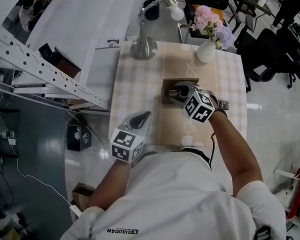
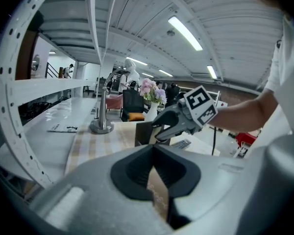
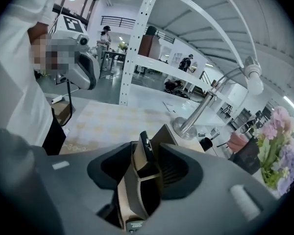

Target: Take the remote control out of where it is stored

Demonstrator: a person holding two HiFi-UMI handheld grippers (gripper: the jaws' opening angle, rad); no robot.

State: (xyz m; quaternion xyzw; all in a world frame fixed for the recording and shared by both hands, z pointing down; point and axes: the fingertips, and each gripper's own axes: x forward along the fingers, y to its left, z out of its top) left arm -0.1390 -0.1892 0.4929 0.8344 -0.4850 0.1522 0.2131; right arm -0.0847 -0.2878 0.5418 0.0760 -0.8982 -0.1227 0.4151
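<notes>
Right gripper [image 1: 179, 92] angled steeply down over the brown holder [image 3: 137, 195], jaws apart on either side of the black remote control [image 3: 146, 148] standing upright inside. Left gripper [image 1: 144, 116] low at the checked surface's [image 1: 140, 84] near edge, jaws closed, empty. Beyond: lamp [image 1: 144, 46], vase of flowers [image 1: 206, 51], white shelving [image 1: 40, 69].

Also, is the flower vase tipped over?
No, the vase stands upright near the far edge of the table.

You're in an open lab-style office.
White perforated racking [image 1: 40, 63] stands beside your desk [image 1: 132, 91], black office chairs [image 1: 270, 54] sit behind it, and strip lights [image 2: 185, 32] run overhead.
</notes>
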